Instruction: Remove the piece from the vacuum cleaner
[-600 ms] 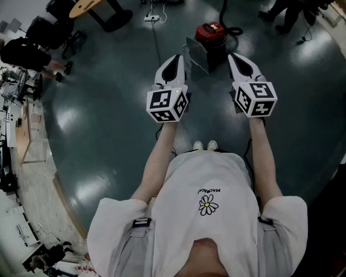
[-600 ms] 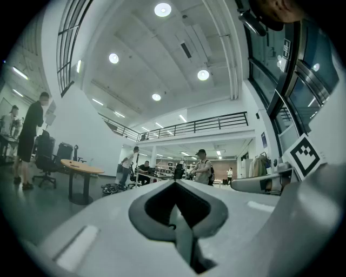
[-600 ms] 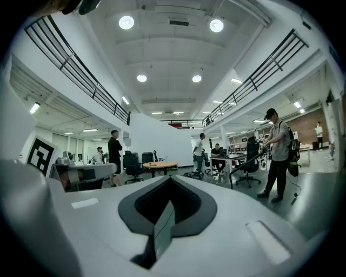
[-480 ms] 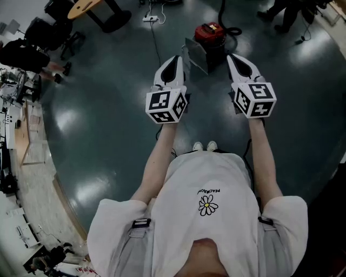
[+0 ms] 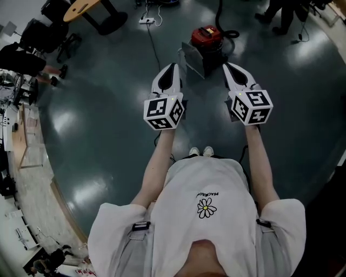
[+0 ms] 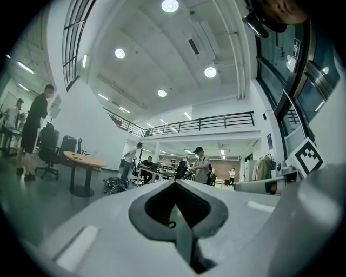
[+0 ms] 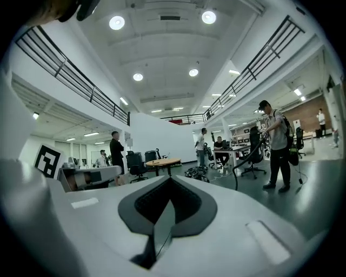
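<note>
In the head view a red vacuum cleaner [image 5: 208,35] stands on the dark floor ahead of me, with a black hose [image 5: 227,32] curling off behind it. A grey metal box-like piece [image 5: 193,58] leans against its near side. My left gripper [image 5: 171,68] is shut and empty, its tip just left of that grey piece. My right gripper [image 5: 227,67] is also shut and empty, its tip just right of the vacuum cleaner. Both are held in the air, level, pointing forward. In the left gripper view my left gripper [image 6: 175,185] has its jaws together. The right gripper [image 7: 169,182] looks the same in its own view. Neither gripper view shows the vacuum cleaner.
A round wooden table [image 5: 82,6] and black chairs [image 5: 38,31] stand at the far left, with cluttered benches [image 5: 11,108] along the left edge. A power strip [image 5: 146,20] and cable lie on the floor. A person [image 7: 277,145] holds a hose off to the right.
Both grippers have moved slightly forward, toward the vacuum cleaner, and stayed shut. The vacuum cleaner and its grey piece have not moved.
</note>
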`<state>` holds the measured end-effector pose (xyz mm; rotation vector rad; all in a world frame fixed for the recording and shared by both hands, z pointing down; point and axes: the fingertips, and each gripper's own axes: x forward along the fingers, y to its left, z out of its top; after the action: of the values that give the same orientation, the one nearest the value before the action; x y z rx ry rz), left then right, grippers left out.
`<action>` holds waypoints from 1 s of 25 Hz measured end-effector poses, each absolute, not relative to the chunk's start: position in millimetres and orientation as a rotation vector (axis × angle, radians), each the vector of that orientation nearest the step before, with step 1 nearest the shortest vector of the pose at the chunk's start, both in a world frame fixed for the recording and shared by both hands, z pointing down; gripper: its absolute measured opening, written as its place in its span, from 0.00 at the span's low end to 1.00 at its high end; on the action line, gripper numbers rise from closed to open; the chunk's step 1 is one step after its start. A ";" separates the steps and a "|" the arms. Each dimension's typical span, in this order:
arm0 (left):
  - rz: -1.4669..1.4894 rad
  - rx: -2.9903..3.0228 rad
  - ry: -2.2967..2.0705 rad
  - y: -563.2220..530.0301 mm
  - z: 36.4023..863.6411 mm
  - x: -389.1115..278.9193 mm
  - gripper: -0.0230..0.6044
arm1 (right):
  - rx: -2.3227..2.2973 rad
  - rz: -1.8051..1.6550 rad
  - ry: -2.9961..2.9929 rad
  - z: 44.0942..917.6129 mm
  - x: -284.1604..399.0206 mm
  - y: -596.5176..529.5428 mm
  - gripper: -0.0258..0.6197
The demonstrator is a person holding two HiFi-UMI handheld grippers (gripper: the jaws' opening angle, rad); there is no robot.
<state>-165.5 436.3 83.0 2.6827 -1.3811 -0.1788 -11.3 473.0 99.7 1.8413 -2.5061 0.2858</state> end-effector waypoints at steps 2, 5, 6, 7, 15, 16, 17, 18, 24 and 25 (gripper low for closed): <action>-0.173 2.675 -1.378 433.1 86.4 -159.0 0.04 | 1.835 0.316 -2.520 103.5 -4.6 469.5 0.07; -0.167 2.665 -1.370 425.4 93.5 -149.4 0.04 | 1.824 0.331 -2.522 109.9 6.8 459.1 0.07; -0.167 2.658 -1.369 421.9 97.3 -147.2 0.04 | 1.818 0.337 -2.523 113.3 9.7 454.2 0.07; -0.168 2.649 -1.369 418.2 102.1 -146.0 0.04 | 1.810 0.344 -2.524 117.7 11.2 449.2 0.07; -0.143 2.574 -1.363 351.6 147.0 -135.8 0.04 | 1.717 0.417 -2.509 162.5 12.9 385.9 0.07; -0.143 2.564 -1.359 335.5 152.1 -133.3 0.04 | 1.710 0.431 -2.501 167.7 15.3 369.9 0.07; -0.140 2.554 -1.356 318.1 157.3 -130.9 0.04 | 1.704 0.445 -2.493 172.9 18.1 352.2 0.07; -0.135 2.544 -1.355 300.1 162.4 -128.4 0.04 | 1.698 0.457 -2.486 177.5 21.2 333.5 0.07; -0.093 2.494 -1.363 193.3 170.0 -125.4 0.04 | 1.672 0.472 -2.426 178.9 31.1 226.3 0.07; -0.088 2.484 -1.366 176.6 172.3 -126.0 0.04 | 1.667 0.470 -2.414 180.7 32.2 211.0 0.07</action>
<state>-126.0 176.6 172.3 2.4842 -1.3655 -0.0879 32.2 211.0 180.7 1.6671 -2.4143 0.4697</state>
